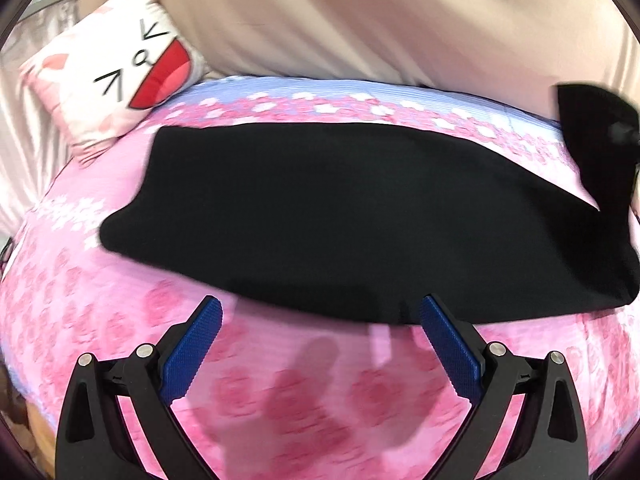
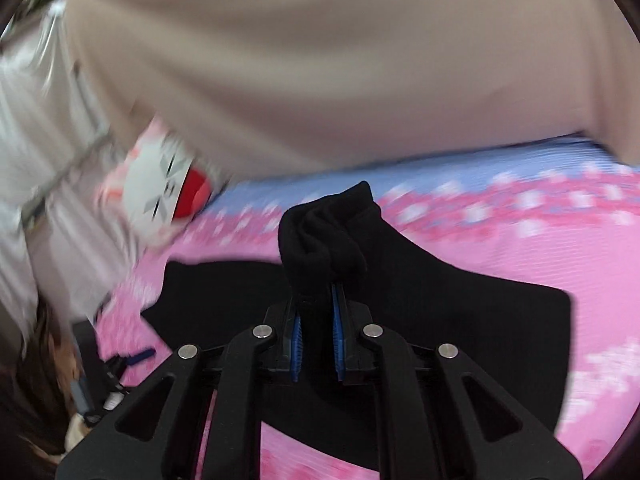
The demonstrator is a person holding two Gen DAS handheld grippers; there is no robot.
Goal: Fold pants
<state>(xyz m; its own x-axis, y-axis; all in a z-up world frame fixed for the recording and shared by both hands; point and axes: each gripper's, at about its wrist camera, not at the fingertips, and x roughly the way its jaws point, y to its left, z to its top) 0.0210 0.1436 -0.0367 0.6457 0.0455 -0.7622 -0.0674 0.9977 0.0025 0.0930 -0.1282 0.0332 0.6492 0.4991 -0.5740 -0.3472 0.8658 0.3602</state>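
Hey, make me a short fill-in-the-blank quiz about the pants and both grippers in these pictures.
1. The pants are coloured ____.
2. The right hand-held gripper is ____ on a bunch of the pants' fabric.
3. The left hand-held gripper is open and holds ____.
4. The cartoon-face pillow lies on the bedspread, whose main colour is ____.

Missing words: black; shut; nothing; pink

From my left camera I see a pink bedspread (image 1: 120, 280) printed with roses, edged at the far side by a pale blue band with white blossoms (image 1: 320, 98). A pillow (image 1: 116, 76) with a cartoon face and a wide red mouth rests at the bed's far left corner. A beige curtain (image 1: 360, 20) hangs behind. My right camera shows that pillow blurred, against the curtain's edge.
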